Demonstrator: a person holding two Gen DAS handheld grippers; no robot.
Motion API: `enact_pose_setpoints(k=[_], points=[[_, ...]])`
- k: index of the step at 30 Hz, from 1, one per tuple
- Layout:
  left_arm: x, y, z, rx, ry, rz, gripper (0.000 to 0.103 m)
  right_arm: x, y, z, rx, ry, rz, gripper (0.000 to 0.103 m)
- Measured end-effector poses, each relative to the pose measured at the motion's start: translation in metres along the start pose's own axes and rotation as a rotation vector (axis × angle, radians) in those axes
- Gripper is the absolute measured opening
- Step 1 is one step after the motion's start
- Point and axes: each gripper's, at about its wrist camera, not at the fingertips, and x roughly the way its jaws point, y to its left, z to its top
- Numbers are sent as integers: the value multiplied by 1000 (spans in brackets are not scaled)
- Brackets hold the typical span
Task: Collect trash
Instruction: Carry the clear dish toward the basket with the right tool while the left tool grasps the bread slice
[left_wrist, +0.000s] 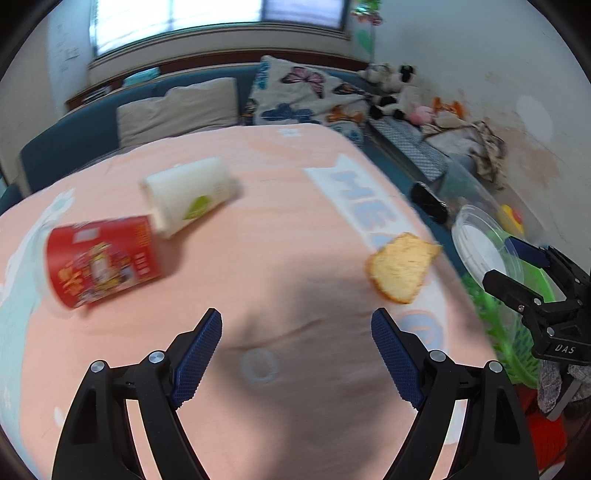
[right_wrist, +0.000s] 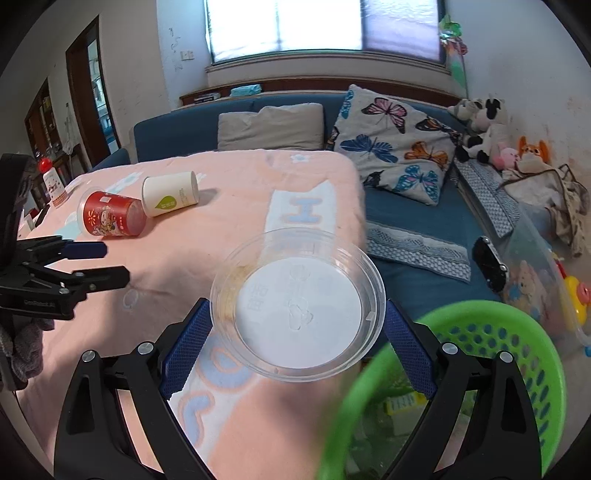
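A red printed cup (left_wrist: 101, 260) and a white paper cup (left_wrist: 190, 199) lie on their sides on the pink-covered table (left_wrist: 266, 229). A slice of bread (left_wrist: 402, 267) lies near the table's right edge. My left gripper (left_wrist: 295, 354) is open and empty over the table, short of these. My right gripper (right_wrist: 295, 343) is shut on a clear plastic lid (right_wrist: 297, 304), held at the table's edge beside a green basket (right_wrist: 517, 354). The cups also show in the right wrist view (right_wrist: 110, 218) (right_wrist: 170, 194). The right gripper (left_wrist: 524, 273) shows at the right of the left wrist view.
A blue sofa (right_wrist: 406, 221) with a butterfly pillow (right_wrist: 399, 144) and a beige pillow (right_wrist: 269, 125) stands behind the table. Plush toys (right_wrist: 487, 129) sit at the right. A clear plastic bin (right_wrist: 539, 273) with toys stands on the floor by the basket.
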Motion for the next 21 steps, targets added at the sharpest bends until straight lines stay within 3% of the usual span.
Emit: enact_pose_setpoints(k=[11,21], points=[[41,-58,15,190,42,-82,89,-30,-30,-22,52,-8,-40,91],[84,-80,27,293,77,-52,90,-40,-56,-39,107,4,-73,91]])
